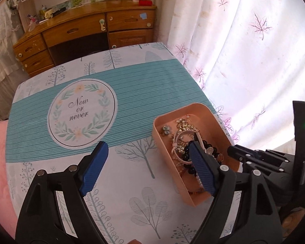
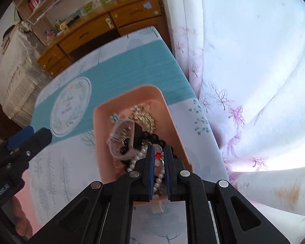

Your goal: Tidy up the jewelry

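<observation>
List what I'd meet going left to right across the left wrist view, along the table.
Round "Now or never" print → left tongs' left finger → blue flower charm in the peach tray → right tongs → leaf-print curtain.

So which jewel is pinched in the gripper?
The red-stone piece, caught between the right gripper pads above the tray; the other jewelry lies loose.

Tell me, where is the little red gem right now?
In the right wrist view, the red gem sits between the right hand-held gripper's nearly shut blue pads, above the pink tray.
</observation>
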`<state>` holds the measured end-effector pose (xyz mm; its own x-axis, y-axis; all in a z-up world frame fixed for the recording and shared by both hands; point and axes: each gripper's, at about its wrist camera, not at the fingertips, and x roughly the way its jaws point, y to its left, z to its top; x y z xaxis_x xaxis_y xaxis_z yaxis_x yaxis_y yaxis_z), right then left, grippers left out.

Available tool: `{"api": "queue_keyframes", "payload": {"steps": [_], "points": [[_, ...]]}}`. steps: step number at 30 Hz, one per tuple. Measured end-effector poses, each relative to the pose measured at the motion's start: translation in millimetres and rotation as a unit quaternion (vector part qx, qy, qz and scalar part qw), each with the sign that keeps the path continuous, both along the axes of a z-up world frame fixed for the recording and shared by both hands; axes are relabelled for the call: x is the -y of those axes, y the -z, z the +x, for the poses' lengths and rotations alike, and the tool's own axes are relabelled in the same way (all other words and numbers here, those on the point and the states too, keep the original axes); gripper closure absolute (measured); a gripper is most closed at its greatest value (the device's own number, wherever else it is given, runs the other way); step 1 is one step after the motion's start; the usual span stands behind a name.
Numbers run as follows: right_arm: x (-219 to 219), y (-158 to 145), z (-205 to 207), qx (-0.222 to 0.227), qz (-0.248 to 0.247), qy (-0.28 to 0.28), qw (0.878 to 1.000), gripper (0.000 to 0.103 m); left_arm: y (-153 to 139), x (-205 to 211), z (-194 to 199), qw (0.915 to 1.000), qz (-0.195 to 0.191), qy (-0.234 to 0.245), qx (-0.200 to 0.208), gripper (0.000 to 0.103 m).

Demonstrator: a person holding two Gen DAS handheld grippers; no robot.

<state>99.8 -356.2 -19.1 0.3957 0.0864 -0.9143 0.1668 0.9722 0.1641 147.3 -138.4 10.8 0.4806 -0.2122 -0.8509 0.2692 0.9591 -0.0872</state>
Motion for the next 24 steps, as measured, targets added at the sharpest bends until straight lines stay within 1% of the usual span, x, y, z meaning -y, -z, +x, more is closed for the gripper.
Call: {"api": "queue_keyframes", "payload": {"steps": [2,5,10,12,13,14,16,20,24], "points": [[1,8,-1,-0.010,-0.002,-0.001,1.000,0.092,3,2,-1,1.0000,0.003,-0.001,-0.001,0.022],[3,15,-2,-0.014,0.011,0.001,1.000,0.090,8,-5,-1,0.9999,0.005,-0.010,-0.007,0.021],[0,13,-6,-0.006,0.019,0.002,1.000,0.088,11,-20,-3,0.9993,-0.001,-0.033,-0.016,0.021],[-9,12,-8,-0.004,0.025,-0.002,1.000,0.085,11,-26,-6,0.9991,-0.003,-0.038,-0.018,0.021],[-14,11,-7,-0.002,0.027,-0.004,1.000,0.081,11,-29,-8,0.9990,-0.003,-0.041,-0.018,0.021],[-21,9,-8,-0.001,0.029,-0.005,1.000,0.077,10,-32,-11,0.9989,-0.003,-0.043,-0.018,0.021],[-27,6,-13,0.004,0.033,-0.012,0.999,0.076,9,-39,-18,0.9988,-0.002,-0.046,-0.017,0.021],[-41,1,-24,0.010,0.037,-0.030,0.999,0.076,4,-54,-36,0.9984,0.005,-0.056,-0.009,0.021],[-60,-8,-35,0.022,0.033,-0.052,0.998,0.075,-6,-70,-58,0.9973,0.010,-0.072,0.010,0.021]]}}
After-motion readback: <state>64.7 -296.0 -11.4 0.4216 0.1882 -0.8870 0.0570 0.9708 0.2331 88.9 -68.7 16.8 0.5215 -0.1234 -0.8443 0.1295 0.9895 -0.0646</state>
